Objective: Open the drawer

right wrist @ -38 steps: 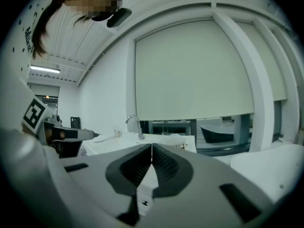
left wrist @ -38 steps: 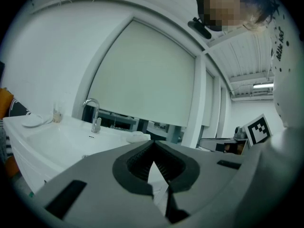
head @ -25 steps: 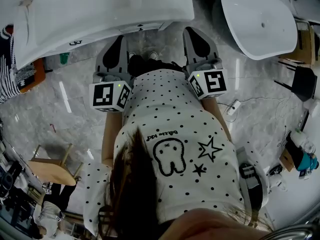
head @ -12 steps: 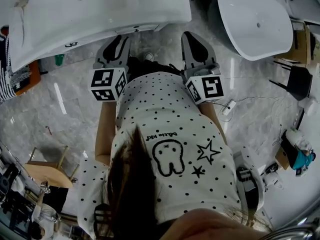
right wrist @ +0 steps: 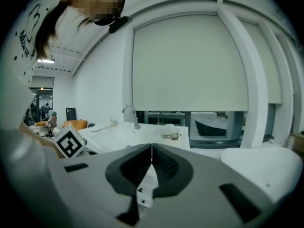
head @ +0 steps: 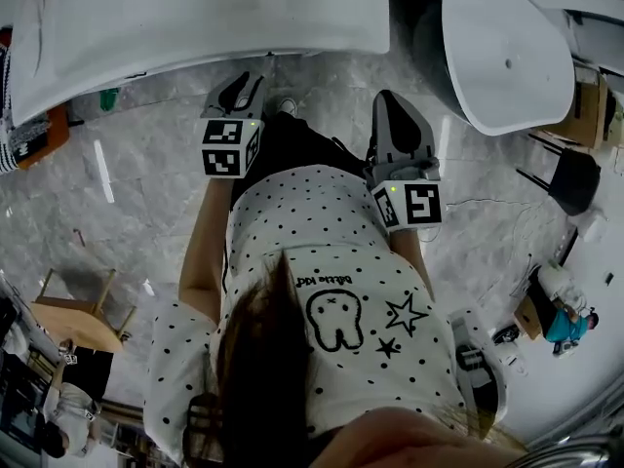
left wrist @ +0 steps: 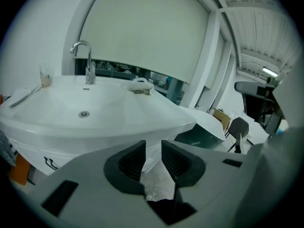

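Observation:
A white washbasin (head: pixel 195 18) stands in front of me, with its tap (left wrist: pixel 85 61) at the back. Below its rim I see a white front panel (left wrist: pixel 33 148); no drawer handle shows. My left gripper (head: pixel 244 84) points down at the basin's front edge. In the left gripper view its jaws (left wrist: pixel 153 148) have just been opening and stand apart with nothing between them. My right gripper (head: pixel 392 103) hovers to the right of the basin, above the marble floor. In the right gripper view (right wrist: pixel 151 151) its jaws are shut and empty.
A second white oval basin (head: pixel 507 47) sits at the right. A black chair (head: pixel 570 178) stands beyond it. A wooden stool (head: pixel 73 320) is on the floor at the left, and an orange box (head: pixel 44 135) sits by the basin's left end.
My left gripper has sunk toward the basin's front edge and tipped downward, and its jaws have opened. The right gripper has stayed almost still.

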A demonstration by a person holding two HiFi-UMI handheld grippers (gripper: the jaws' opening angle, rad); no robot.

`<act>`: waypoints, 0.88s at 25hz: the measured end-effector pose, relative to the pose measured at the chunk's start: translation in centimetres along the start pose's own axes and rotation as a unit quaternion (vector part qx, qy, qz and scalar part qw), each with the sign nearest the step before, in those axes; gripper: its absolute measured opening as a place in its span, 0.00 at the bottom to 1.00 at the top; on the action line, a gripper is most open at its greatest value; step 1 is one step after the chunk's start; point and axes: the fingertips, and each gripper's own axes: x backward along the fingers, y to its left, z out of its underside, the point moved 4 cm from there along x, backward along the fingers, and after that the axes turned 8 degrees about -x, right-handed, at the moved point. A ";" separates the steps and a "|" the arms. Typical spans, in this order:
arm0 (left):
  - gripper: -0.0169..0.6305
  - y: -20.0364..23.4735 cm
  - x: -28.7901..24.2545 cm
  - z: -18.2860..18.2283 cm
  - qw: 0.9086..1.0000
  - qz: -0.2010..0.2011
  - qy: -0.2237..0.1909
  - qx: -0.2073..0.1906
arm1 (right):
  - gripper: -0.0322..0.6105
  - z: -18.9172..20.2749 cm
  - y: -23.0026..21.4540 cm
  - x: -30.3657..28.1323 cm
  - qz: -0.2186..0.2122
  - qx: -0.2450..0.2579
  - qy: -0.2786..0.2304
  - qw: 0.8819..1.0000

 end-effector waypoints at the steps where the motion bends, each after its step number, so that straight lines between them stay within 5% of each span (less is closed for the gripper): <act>1: 0.18 0.1 -1.0 0.5 1.000 -0.001 0.003 -0.001 | 0.07 0.1 0.0 -0.2 -0.002 0.000 0.000 1.000; 22: 0.24 3.3 -15.1 12.1 0.998 -0.037 0.046 0.028 | 0.07 3.9 3.5 -2.2 -0.036 0.010 0.050 0.998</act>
